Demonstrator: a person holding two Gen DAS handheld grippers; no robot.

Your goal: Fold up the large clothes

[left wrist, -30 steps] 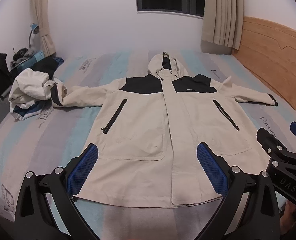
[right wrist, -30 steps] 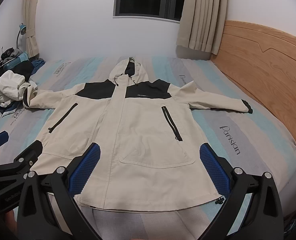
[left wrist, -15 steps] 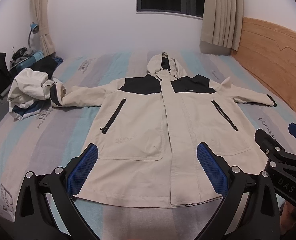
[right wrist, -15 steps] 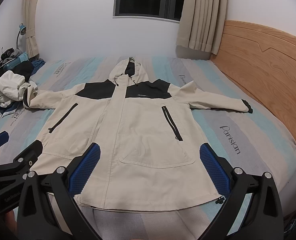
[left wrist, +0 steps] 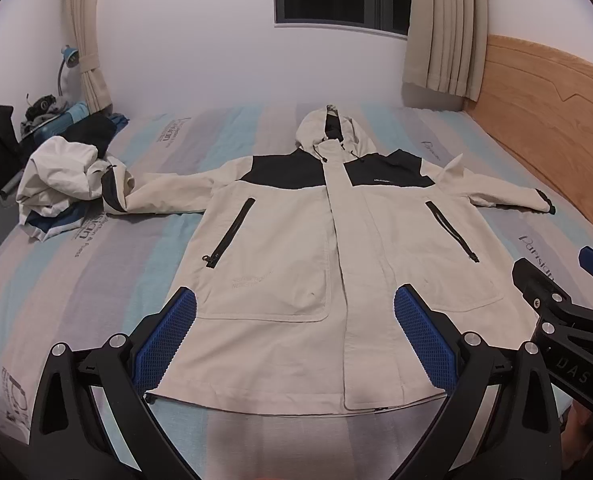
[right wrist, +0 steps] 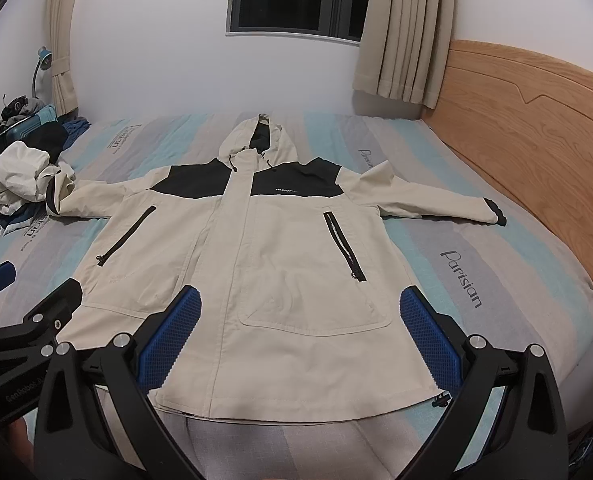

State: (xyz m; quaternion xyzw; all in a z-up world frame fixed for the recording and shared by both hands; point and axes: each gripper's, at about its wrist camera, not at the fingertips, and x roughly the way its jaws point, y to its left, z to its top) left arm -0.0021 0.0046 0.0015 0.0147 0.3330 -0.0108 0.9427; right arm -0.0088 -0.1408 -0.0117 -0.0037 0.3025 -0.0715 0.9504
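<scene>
Barely anything has shifted since a second ago: both pairs of fingers hover spread wide and empty over the jacket's hem.

Left fingers (left wrist: 294, 340) and right fingers (right wrist: 300, 340) hang side by side at the near bed (right wrist: 496, 280) edge; the jacket (right wrist: 280, 280) lies flat just ahead and below, long axis running straight away toward the hood, sleeves out sideways. Left sleeve reaches a crumpled clothes pile (left wrist: 60, 184); each hand likely suits its own side.

Jacket (left wrist: 296, 248) left cuff hidden under clothes pile (left wrist: 64, 184); chest logo print too small to read.
</scene>
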